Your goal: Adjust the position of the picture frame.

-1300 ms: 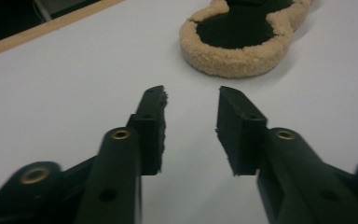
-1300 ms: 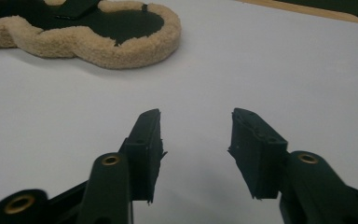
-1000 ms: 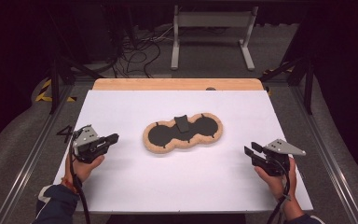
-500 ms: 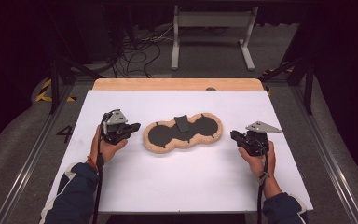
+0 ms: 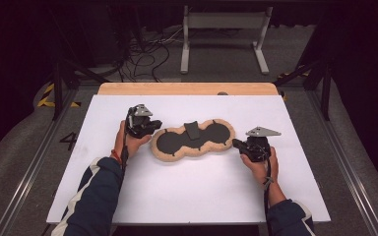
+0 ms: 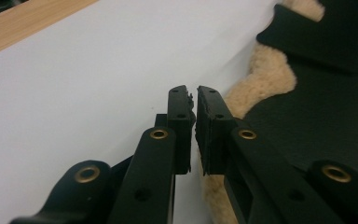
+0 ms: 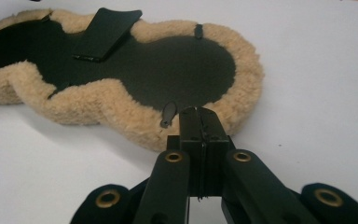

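White table (image 5: 187, 191): fleece-edged black pad (image 5: 193, 140), no containers

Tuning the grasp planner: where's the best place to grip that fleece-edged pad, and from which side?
Grip the fleece rim at the two ends of the fleece-edged pad. It lies flat on the white table, so its dark centre gives no purchase, while the thick rim stands proud. The left gripper and right gripper already sit at opposite ends, jaws closed on nothing; come in low from there.
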